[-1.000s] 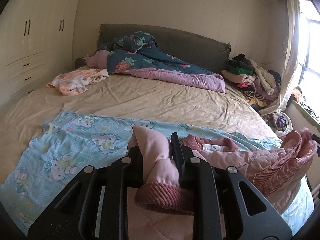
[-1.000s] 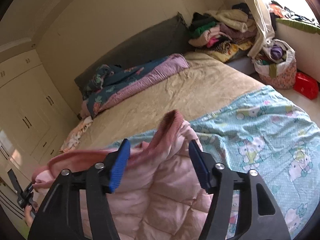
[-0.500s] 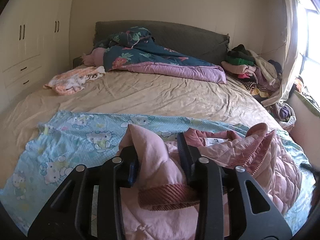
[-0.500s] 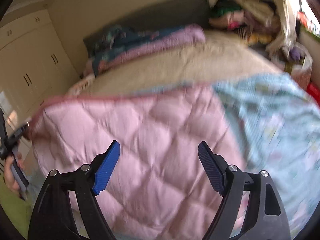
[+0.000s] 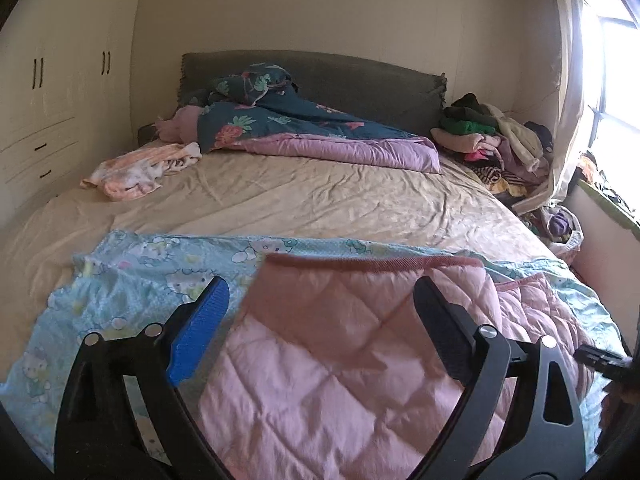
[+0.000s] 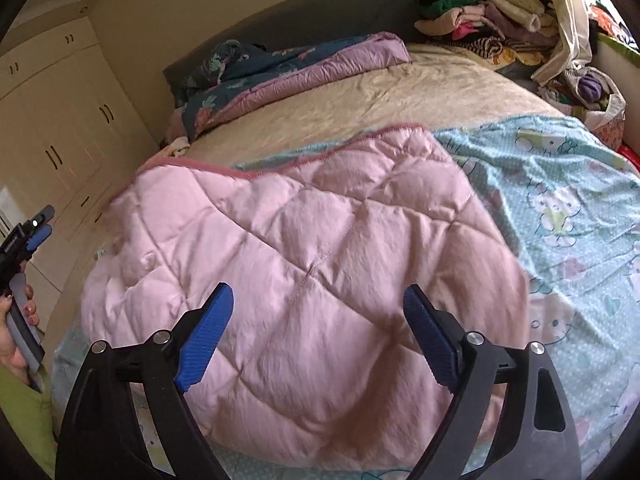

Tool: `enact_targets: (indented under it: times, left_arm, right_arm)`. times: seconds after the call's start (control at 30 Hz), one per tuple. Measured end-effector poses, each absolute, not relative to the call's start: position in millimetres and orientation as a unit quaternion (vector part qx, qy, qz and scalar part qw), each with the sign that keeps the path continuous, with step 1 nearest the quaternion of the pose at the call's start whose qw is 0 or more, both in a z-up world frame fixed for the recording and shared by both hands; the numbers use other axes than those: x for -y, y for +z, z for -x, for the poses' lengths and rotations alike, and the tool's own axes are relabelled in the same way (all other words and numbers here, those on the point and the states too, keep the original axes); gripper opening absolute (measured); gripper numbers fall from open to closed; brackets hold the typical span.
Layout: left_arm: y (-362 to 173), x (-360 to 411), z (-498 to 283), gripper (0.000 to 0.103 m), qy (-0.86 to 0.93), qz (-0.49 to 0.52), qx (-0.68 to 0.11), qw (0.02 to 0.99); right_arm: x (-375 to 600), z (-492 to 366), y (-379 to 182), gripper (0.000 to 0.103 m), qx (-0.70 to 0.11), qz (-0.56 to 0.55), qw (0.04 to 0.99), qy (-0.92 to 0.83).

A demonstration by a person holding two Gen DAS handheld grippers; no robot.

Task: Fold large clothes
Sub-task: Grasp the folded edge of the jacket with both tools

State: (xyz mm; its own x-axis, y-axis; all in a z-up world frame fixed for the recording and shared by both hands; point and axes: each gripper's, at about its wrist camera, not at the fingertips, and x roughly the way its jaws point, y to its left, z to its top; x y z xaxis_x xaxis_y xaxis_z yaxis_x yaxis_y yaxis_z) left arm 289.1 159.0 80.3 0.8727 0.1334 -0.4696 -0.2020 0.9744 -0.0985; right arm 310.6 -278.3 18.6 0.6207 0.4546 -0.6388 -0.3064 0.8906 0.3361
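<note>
Left claw (image 5: 320, 332): jaws spread wide, nothing between them, held above the pink quilted jacket (image 5: 344, 360). Right claw (image 6: 318, 344): also spread wide and empty, over the same jacket (image 6: 304, 264).

Jacket lies on a light blue cartoon-print sheet (image 6: 560, 208) across the foot of the bed (image 5: 320, 204). Ribbed hem runs along its far edge, toward 12 o'clock in the left view. Quilted side faces up; a fold shows at 3 o'clock, where a second layer pokes out.

Judgement: jacket reads as laid down and partly folded, lumpy, edges not squared. No sleeve visible; whether they are tucked under, cannot tell. Further folds and smoothing look to be left.

Farther out: rumpled floral duvet (image 5: 304, 128) at 12 o'clock by the headboard, heap of unfolded clothes (image 5: 492, 136) at 2 o'clock, likely more work waiting.
</note>
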Motion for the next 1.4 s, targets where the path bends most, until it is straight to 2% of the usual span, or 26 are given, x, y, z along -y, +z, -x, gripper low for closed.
enact_targets:
  times: [0.1, 0.33, 0.67, 0.8, 0.83, 0.9, 0.93, 0.97, 1.0, 1.03, 1.07, 1.13, 1.3, 1.4]
  left_arm:
    - [79.1, -160.2, -284.5, 0.093, 0.091, 0.072, -0.238, 0.964]
    - [63.0, -171.2, -266.8, 0.093, 0.1, 0.069, -0.257, 0.959]
    - [-23.4, -205.5, -257.7, 0.093, 0.089, 0.115, -0.337, 0.93]
    - [-45.2, -200.6, -268.4, 0.093, 0.071, 0.133, -0.364, 0.919]
    - [-46.2, -199.6, -270.5, 0.091, 0.071, 0.134, -0.365, 0.918]
    - [-46.3, -197.0, -274.4, 0.061, 0.069, 0.132, -0.366, 0.919]
    - [-44.0, -194.1, -277.5, 0.055, 0.076, 0.12, -0.363, 0.921]
    - [-41.5, -191.4, -280.9, 0.044, 0.079, 0.109, -0.363, 0.922]
    - [-38.2, -189.9, -283.8, 0.035, 0.08, 0.103, -0.359, 0.924]
    - [-35.1, -188.3, -286.8, 0.032, 0.08, 0.099, -0.356, 0.926]
    - [-31.8, -186.7, -289.3, 0.025, 0.08, 0.096, -0.354, 0.927]
    - [-22.1, -188.0, -298.3, 0.02, 0.083, 0.098, -0.344, 0.93]
    - [-8.4, -191.3, -324.5, 0.018, 0.102, 0.097, -0.335, 0.931]
    - [-11.3, -190.2, -344.8, 0.018, 0.119, 0.091, -0.345, 0.926]
  right_arm:
    - [286.5, -301.8, 30.8, 0.091, -0.362, -0.093, 0.904, 0.206]
    - [306.5, -285.1, 50.1, 0.094, -0.332, -0.035, 0.927, 0.17]
    - [321.1, -303.8, 13.8, 0.095, -0.365, 0.048, 0.92, 0.136]
    - [314.3, -319.4, 0.1, 0.095, -0.378, 0.035, 0.913, 0.151]
    - [311.5, -324.2, -2.8, 0.095, -0.382, 0.034, 0.911, 0.152]
    - [305.4, -333.6, -10.1, 0.095, -0.388, 0.038, 0.909, 0.149]
    - [302.6, -338.4, -13.5, 0.095, -0.391, 0.036, 0.908, 0.148]
    - [301.1, -341.4, -15.2, 0.094, -0.391, 0.034, 0.908, 0.144]
    - [299.1, -345.5, -16.9, 0.083, -0.392, 0.029, 0.908, 0.142]
    - [297.1, -348.9, -16.9, 0.053, -0.393, 0.022, 0.908, 0.147]
    - [295.4, -351.2, -15.6, 0.037, -0.392, 0.019, 0.908, 0.147]
    - [292.4, -357.9, -7.1, 0.02, -0.385, 0.017, 0.913, 0.136]
    - [293.2, -379.3, 20.5, 0.017, -0.357, -0.005, 0.927, 0.116]
    - [290.3, -394.7, 19.0, 0.017, -0.36, -0.008, 0.928, 0.101]
